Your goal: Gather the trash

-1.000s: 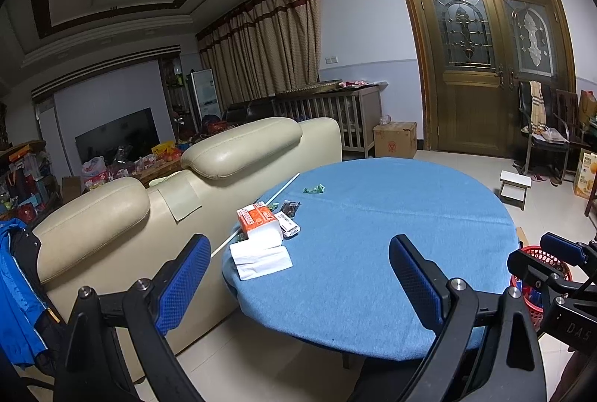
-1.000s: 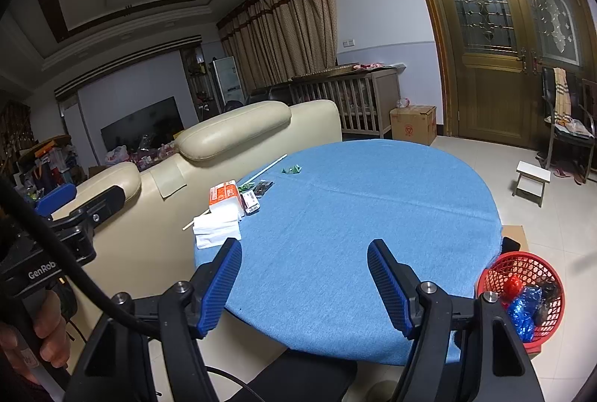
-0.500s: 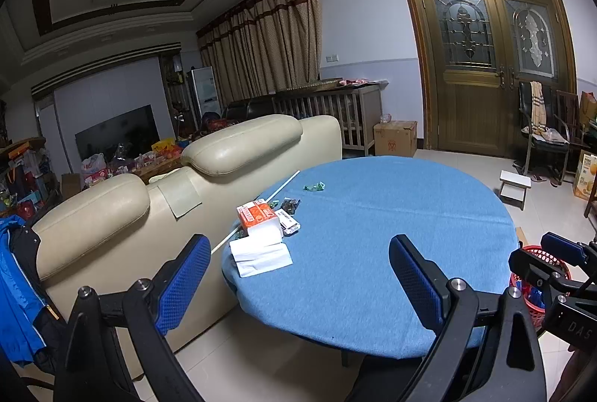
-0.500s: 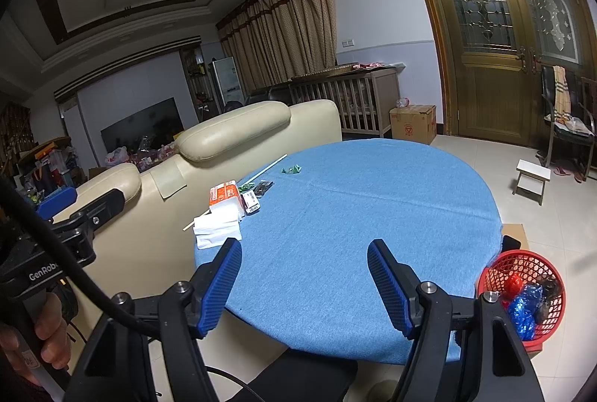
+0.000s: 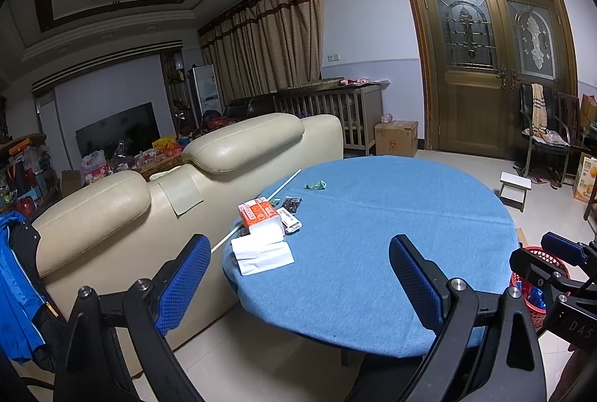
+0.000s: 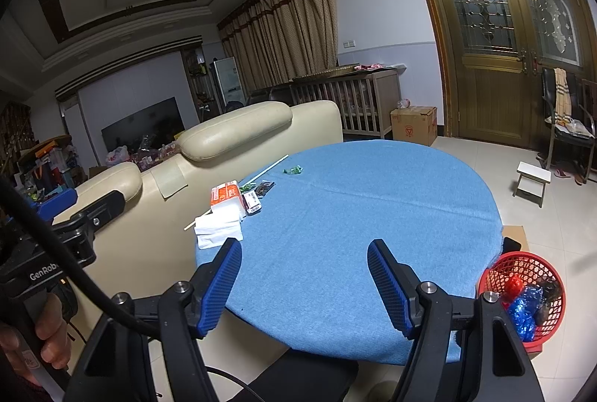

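A: Where is the trash?

B: It is in a small pile [image 5: 266,226] on the table [image 5: 373,252], at the table's edge next to the sofa [image 5: 231,185]: white paper [image 5: 261,251], an orange box [image 5: 258,213], small packs, and a green wrapper [image 5: 315,184] a little further back. A thin white stick [image 5: 261,204] lies beside them. Its long axis goes from about 7 o'clock to 1 o'clock in the left view.

A: And from the claws?

B: From the left claw [image 5: 298,275] the pile is at about 11 o'clock, ahead and well apart. From the right claw [image 6: 304,284] it is at about 10 o'clock, further to the side. I judge the left one is nearer, so it should reach first.

A: Do the claws hold something?

B: No. Both are spread wide with nothing between the fingers.

A: Where should the trash go?

B: Probably into the red basket [image 6: 522,262] on the floor, at 3 o'clock from the right claw. It has some trash inside already.
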Available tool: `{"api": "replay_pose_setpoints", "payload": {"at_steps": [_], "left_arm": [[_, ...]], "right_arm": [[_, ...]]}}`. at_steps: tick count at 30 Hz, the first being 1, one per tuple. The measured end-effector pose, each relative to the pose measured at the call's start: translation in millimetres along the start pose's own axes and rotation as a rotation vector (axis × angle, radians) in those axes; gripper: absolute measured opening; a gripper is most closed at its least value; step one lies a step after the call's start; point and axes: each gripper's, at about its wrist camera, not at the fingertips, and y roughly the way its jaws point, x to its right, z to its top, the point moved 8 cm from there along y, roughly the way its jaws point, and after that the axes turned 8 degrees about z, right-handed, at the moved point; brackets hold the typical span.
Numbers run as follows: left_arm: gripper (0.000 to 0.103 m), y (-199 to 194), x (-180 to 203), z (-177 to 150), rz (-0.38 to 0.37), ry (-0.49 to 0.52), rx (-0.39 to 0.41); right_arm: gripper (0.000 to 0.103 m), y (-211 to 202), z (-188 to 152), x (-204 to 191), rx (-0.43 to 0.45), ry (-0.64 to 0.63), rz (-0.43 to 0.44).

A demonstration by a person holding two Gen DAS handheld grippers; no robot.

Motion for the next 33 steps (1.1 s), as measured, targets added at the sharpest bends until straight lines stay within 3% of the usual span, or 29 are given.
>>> {"api": "replay_pose_setpoints", "payload": {"at_steps": [33], "left_arm": [[0.096,-1.7,-0.1,-1.6,-0.010,-0.002,-0.007]], "right_arm": [[0.073,-1.8,2.6,-2.5,0.005,-0.008,0.001]]}}
